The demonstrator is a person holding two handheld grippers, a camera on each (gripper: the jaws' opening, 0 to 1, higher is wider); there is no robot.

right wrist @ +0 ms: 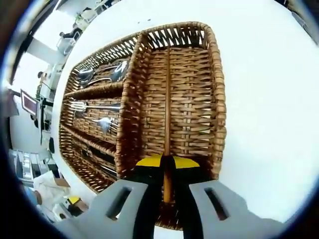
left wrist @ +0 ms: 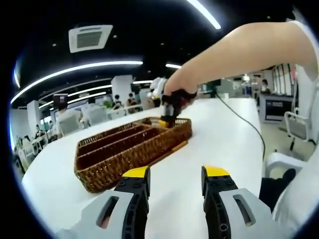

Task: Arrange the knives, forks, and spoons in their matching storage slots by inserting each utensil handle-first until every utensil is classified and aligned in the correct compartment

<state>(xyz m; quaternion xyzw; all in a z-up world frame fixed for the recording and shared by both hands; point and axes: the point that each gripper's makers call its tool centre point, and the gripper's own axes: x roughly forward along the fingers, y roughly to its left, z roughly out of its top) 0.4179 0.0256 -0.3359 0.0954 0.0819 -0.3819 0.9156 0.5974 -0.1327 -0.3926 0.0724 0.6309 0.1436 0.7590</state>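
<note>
Left gripper view: left gripper (left wrist: 175, 179) low in the foreground, yellow-tipped jaws spread apart with bare table between them, gripping nothing. White table (left wrist: 219, 134) stretching ahead. Wicker basket (left wrist: 132, 149) lying on it further on, long dividers running along its length. Beside the basket's near long wall, a thin wooden stick (left wrist: 172, 151) flat on the table. At the basket's far end, right gripper (left wrist: 168, 118) reaching down from above into the far compartment, carried by a person's bare arm (left wrist: 239, 50). Black cable (left wrist: 239, 119) trailing across the table to the right. Beyond, an office hall with seated people, strip lights and a ceiling vent (left wrist: 89, 37).

Right gripper view: looking straight down into the basket (right wrist: 217, 99). Right gripper (right wrist: 167, 172) at the bottom, jaws pressed close on a thin wooden stick (right wrist: 168, 99), possibly a chopstick, lying lengthwise down the middle of the wide cross compartment. To the left, long slots: spoons (right wrist: 102, 72) in the upper one, forks (right wrist: 97, 106) in the next, bowls and tines pointing at the cross compartment. Lower slots dark, contents too dim to tell. White table (right wrist: 269, 99) all round.
</note>
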